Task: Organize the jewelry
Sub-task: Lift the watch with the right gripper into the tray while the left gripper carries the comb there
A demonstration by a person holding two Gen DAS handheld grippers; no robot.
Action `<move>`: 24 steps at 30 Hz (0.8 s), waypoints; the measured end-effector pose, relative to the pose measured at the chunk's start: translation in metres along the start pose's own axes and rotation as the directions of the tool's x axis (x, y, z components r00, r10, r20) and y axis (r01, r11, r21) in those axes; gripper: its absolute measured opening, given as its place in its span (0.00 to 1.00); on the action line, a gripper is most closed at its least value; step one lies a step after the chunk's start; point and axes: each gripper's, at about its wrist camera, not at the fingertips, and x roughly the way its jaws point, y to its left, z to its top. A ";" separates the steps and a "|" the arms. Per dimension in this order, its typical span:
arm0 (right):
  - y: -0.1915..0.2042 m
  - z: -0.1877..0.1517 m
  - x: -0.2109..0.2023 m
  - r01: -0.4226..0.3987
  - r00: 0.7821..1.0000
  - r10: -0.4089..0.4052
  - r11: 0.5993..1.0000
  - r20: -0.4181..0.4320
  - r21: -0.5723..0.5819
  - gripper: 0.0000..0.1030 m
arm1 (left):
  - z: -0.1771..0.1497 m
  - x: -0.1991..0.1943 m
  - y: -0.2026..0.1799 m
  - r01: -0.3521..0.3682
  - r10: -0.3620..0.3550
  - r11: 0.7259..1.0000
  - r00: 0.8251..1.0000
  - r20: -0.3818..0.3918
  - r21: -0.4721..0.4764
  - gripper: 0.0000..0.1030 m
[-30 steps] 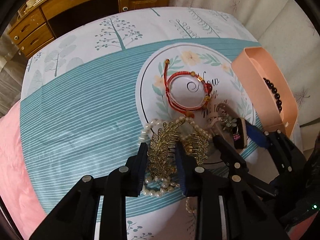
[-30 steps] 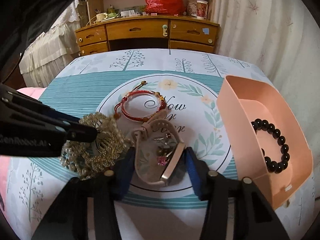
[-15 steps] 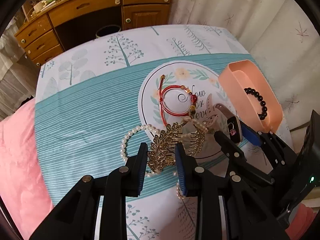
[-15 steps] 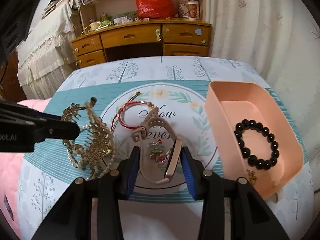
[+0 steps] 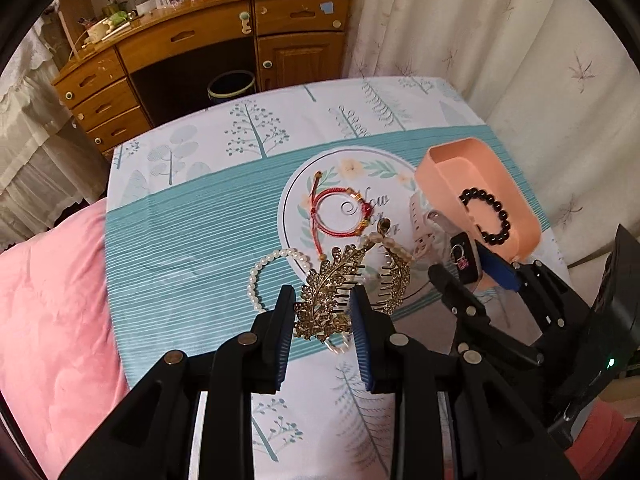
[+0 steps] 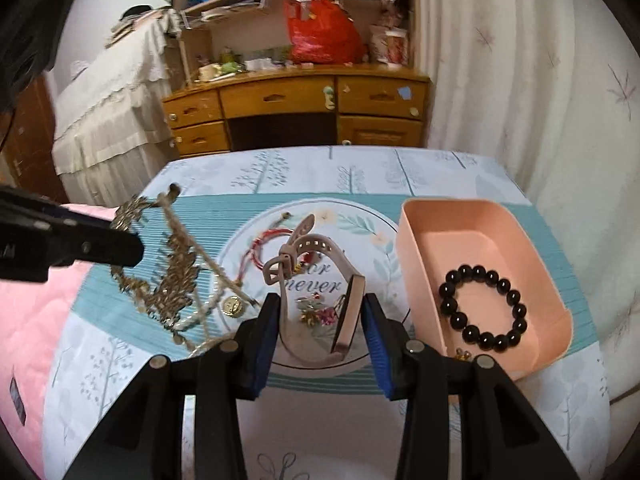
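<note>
My left gripper (image 5: 320, 312) is shut on a gold leaf-shaped hair comb (image 5: 332, 292) and holds it above the table; a pearl strand (image 5: 264, 268) hangs tangled with it. My right gripper (image 6: 320, 320) is shut on a beige watch (image 6: 316, 280) and holds it above the table. The comb also shows at the left of the right wrist view (image 6: 168, 272). A red cord bracelet (image 5: 340, 212) lies on the round print. A pink tray (image 6: 480, 272) at the right holds a black bead bracelet (image 6: 480, 308).
The table wears a teal and white cloth (image 5: 192, 232). A pink quilt (image 5: 48, 300) lies at the left. A wooden desk (image 5: 208, 48) with a bin (image 5: 232, 86) under it stands behind, and curtains (image 5: 500, 40) hang at the right.
Both grippers have risen well above the table, lifting the gold comb with the pearl strand and the watch. The table now looks farther away in both views.
</note>
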 end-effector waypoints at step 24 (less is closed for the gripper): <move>-0.090 0.050 -0.096 -0.056 0.989 0.080 0.980 0.124 -0.190 0.43 | 0.028 -0.097 -0.094 0.017 0.013 0.988 0.982 0.188 -0.156 0.25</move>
